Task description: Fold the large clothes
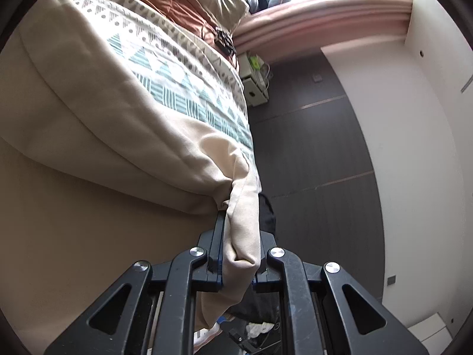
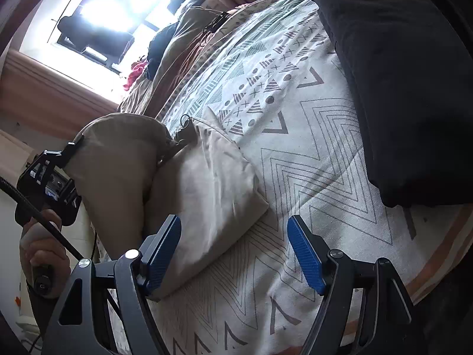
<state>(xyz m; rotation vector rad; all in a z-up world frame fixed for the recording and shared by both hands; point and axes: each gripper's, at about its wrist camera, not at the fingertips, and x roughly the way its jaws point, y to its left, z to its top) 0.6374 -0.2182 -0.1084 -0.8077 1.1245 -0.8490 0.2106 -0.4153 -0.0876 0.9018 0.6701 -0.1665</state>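
Left tool (image 1: 236,236) — beige garment (image 1: 239,207) between fingers

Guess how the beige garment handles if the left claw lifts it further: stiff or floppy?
Probably floppy: the beige garment sags and creases from the left claw. Likely light, since one pinched bunch carries it. It may drag across the patterned bedspread.

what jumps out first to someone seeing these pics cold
The big beige cloth garment draws the eye first: part lies on the patterned white bedspread, part is lifted at the left of the right wrist view. The left gripper is shut on a bunched fold of it, while the right gripper hangs open with blue pads above the bed. A dark navy cushion fills the upper right, under a glaring bright window.
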